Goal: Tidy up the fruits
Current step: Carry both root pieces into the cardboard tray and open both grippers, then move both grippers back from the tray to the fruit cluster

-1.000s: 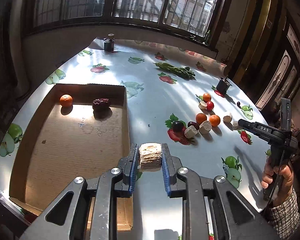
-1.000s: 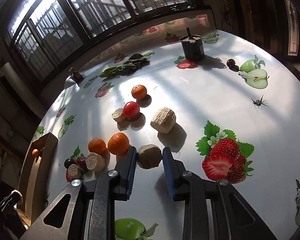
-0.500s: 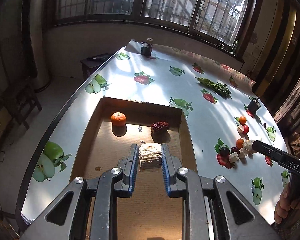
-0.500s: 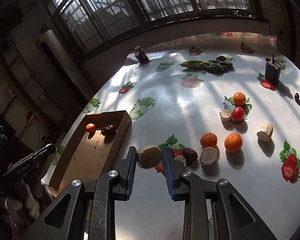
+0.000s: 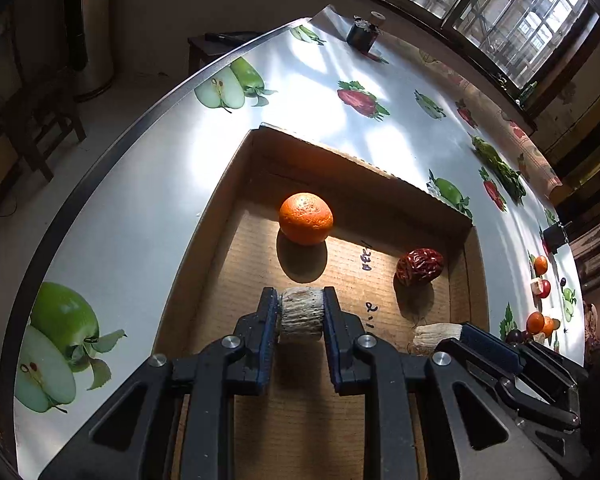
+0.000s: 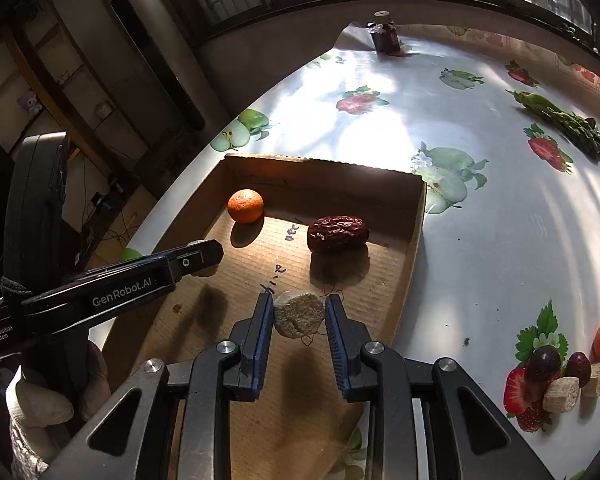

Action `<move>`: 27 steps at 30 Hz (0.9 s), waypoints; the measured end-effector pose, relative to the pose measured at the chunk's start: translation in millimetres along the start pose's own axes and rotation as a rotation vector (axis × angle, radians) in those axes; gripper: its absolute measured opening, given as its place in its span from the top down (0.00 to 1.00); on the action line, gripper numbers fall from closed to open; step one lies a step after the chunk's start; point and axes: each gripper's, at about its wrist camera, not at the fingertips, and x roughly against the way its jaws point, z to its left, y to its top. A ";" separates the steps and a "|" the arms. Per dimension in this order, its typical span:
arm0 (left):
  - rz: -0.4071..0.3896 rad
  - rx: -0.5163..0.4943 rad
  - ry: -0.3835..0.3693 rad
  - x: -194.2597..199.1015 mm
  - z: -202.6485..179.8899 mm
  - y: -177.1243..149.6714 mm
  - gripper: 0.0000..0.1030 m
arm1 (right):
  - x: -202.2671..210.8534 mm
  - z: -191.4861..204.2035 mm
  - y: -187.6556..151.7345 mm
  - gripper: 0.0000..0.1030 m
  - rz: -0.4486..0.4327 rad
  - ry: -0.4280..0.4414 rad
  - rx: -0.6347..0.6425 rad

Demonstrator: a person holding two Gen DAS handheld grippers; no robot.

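Both grippers hang over the cardboard box [image 5: 236,184], each carrying a load, presumably so the pieces drop inside and not on the bench [image 6: 480,240].

Left gripper [image 5: 301,312]: clamped on a pale fibrous chunk [image 5: 302,314], above the box floor, just near of the orange [image 5: 306,219].

Right gripper [image 6: 298,314]: clamped on a second pale piece [image 6: 299,314], just near of the red date [image 6: 337,233].

Box contents: orange and date only, apart, toward the far wall.

Remaining fruits [image 6: 560,368] sit clustered on the bench, well apart from the box.

Matt corrugated cardboard tray [image 5: 228,216] on glossy tablecloth [image 5: 148,200].
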 end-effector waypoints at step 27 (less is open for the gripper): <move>-0.395 -0.168 0.140 129.9 -89.4 -97.6 0.30 | 121.8 -57.5 -60.2 0.47 -0.257 -0.078 -0.159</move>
